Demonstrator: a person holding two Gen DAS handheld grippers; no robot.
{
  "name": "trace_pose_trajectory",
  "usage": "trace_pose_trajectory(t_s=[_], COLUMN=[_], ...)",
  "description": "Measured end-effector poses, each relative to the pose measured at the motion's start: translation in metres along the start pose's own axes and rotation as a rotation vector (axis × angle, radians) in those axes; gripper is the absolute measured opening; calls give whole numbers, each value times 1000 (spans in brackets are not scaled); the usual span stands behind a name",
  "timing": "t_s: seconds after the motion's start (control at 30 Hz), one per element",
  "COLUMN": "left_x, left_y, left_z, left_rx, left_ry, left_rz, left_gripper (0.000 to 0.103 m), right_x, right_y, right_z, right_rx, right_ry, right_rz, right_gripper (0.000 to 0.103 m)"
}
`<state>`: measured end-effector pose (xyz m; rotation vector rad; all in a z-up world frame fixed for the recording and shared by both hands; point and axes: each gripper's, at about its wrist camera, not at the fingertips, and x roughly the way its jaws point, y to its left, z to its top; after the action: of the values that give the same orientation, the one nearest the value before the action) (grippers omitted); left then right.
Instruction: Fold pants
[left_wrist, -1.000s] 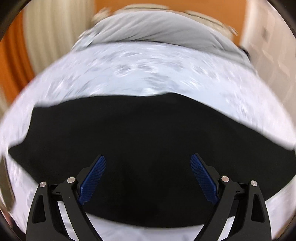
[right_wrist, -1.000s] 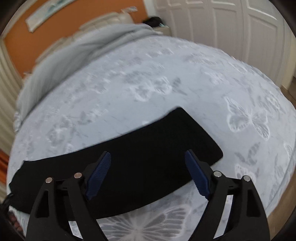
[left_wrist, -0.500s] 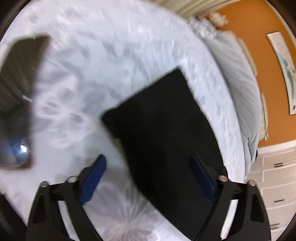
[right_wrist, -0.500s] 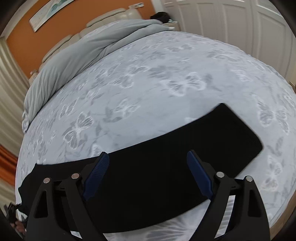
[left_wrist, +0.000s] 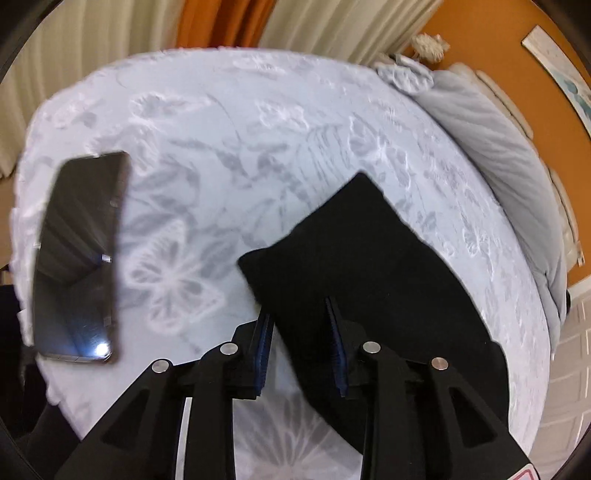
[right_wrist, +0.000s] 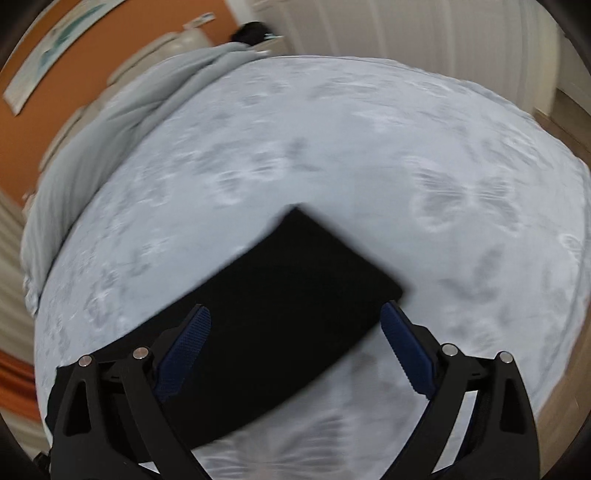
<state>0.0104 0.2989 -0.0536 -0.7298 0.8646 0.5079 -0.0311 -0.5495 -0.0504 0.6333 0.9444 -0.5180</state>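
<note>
Black pants (left_wrist: 369, 280), folded into a long strip, lie flat on the butterfly-patterned bedspread (left_wrist: 229, 122) near its front edge; a dark phone (left_wrist: 79, 258) lies at the spread's left edge, well apart. The left gripper (left_wrist: 300, 343) has just been closing, its jaws now narrowed about the near corner of the strip's end, with cloth between the blue pads (left_wrist: 263, 347), though whether they press it cannot be told; the right gripper (right_wrist: 295, 350) has just been opening, its fingers spread wide over the strip's other end (right_wrist: 295, 295), with no visible contact.
</note>
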Motion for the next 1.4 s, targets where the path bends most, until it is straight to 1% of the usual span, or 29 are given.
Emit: trace_pose_trajectory(t_s=[0.03,0.07,0.1,0.13,0.17,0.2,0.23,0.27,0.3,0.33,0.37,0.4,0.43,0.47,0.5,0.57,0.67,0.73,0.83,0.87,0.9,0.97,1.03,1.07,1.17,1.27,1.3,1.37,1.4], left_x=[-10,-19,-34,-47,-54,-61,-63,-63,-60,-56,-50,-43,-37,-33,-26,-20,-17,-18,-19,-19,-20,-22,-21,-20,-17,-16,-16,-15,-14], left_y=[-1,-6,-14,-26,-35,-50,-61,-71,-83,-92,-101,-111,-117,-122,-130,-139,-155,-163,-176,-179,-185,-190,-196,-198,-200,-200,-200,-198,-197], left_z=[-5,-6,-11,-16,-20,-25,-28,-33,-41,-48,-53,-57,-63,-67,-72,-82,-100,-114,-132,-137,-145,-153,-163,-167,-175,-182,-183,-184,-183], left_rx=[-6,-2,21,59,94,154,194,224,257,284,311,332,351,364,384,411,484,541,624,648,685,728,776,796,829,860,868,879,883], left_ry=[-41,-105,-192,-263,-302,-354,-381,-395,-388,-365,-334,-306,-271,-244,-210,-180,-147,-138,-137,-140,-148,-158,-156,-143,-106,-86,-85,-76,-65], left_rz=[19,51,63,56,46,36,32,23,-6,-32,-54,-67,-79,-91,-104,-114,-136,-148,-151,-150,-148,-140,-132,-131,-136,-137,-136,-134,-134], left_gripper=[41,52,53,53,56,60,68,71,71,71,71,71,71,71,71,71,71,71,71,71,71,71,71,71,71,71,71,75,75], right_x=[4,8,13,18,24,31,33,33,33,35,36,38,39,35,25,5,-36,-54,-71,-74,-77,-76,-74,-72,-60,-48,-39,-13,-5], right_y=[-9,-17,-22,-28,-32,-34,-35,-32,-26,-22,-19,-18,-18,-16,-10,6,51,83,138,152,176,215,245,266,312,345,357,374,378], right_z=[1,1,0,0,-1,-1,-1,-2,-3,-3,-5,-4,-4,-4,-1,3,-1,-8,-25,-30,-40,-61,-81,-95,-128,-164,-179,-211,-223], right_rx=[3,11,22,39,55,74,77,66,37,18,11,22,50,61,49,27,-61,-128,-251,-284,-343,-433,-504,-551,-656,-743,-784,-865,-897], right_ry=[15,36,51,68,89,111,109,98,94,102,107,121,133,121,89,35,-50,-83,-93,-90,-79,-49,-24,-9,37,84,115,168,185], right_rz=[10,26,30,34,51,79,83,84,96,93,96,126,179,184,191,257,390,454,540,550,561,586,599,604,605,590,575,506,467], right_gripper=[91,91,91,91,91,92,92,90,68,61,50,23,19,18,17,17,17,16,16,16,16,15,13,13,12,12,12,12,12])
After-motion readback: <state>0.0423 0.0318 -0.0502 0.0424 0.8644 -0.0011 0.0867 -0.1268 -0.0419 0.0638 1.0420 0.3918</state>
